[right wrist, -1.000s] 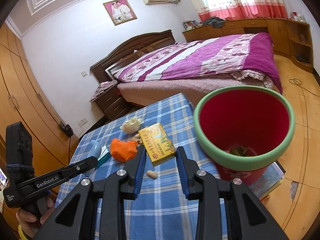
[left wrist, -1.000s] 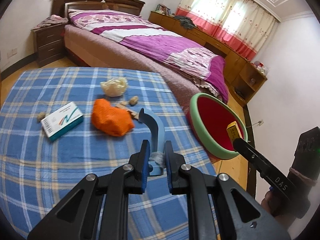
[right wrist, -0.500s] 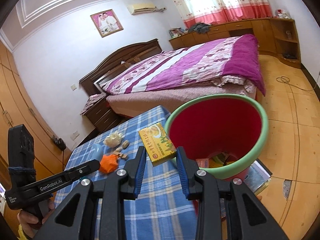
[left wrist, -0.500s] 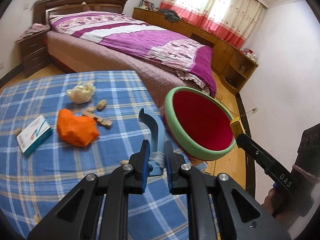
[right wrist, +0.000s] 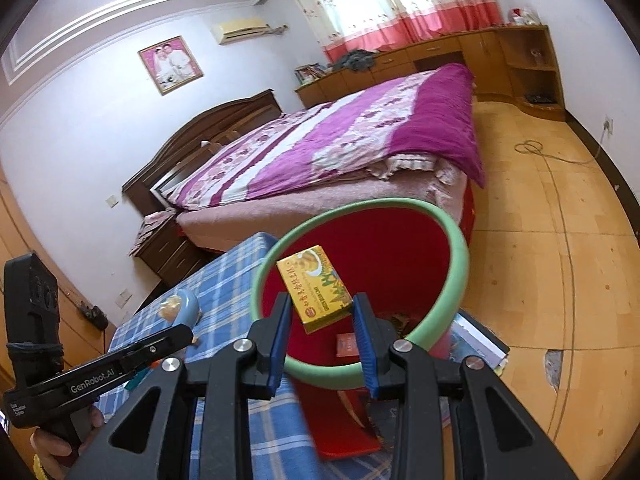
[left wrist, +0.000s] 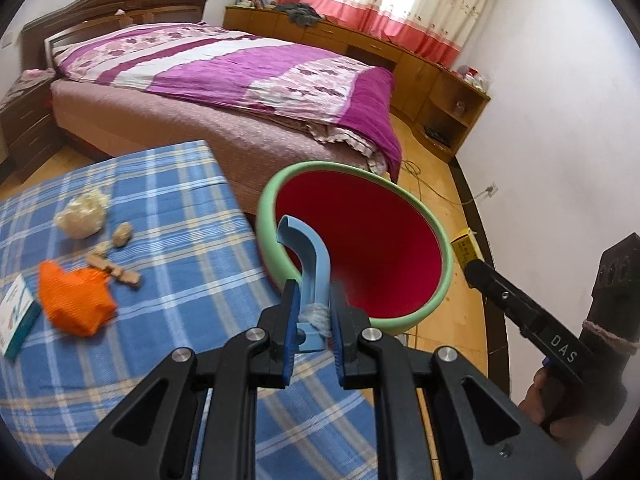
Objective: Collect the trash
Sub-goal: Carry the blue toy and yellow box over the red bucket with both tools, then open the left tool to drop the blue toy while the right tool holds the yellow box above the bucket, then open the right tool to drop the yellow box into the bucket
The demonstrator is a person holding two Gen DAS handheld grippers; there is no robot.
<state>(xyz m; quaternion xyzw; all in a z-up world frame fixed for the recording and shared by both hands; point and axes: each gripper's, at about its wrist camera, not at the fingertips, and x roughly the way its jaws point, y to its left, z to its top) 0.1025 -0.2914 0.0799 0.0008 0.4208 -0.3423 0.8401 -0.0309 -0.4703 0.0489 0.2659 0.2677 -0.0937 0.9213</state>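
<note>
Pinching a blue scoop [left wrist: 310, 264] in my left tongs [left wrist: 313, 322], I hold its curved end over the green rim of the red bin [left wrist: 440, 248]. My right tongs [right wrist: 321, 322] are spread, a yellow box [right wrist: 314, 288] between the pads over the bin's mouth; whether they touch it I cannot tell.
</note>
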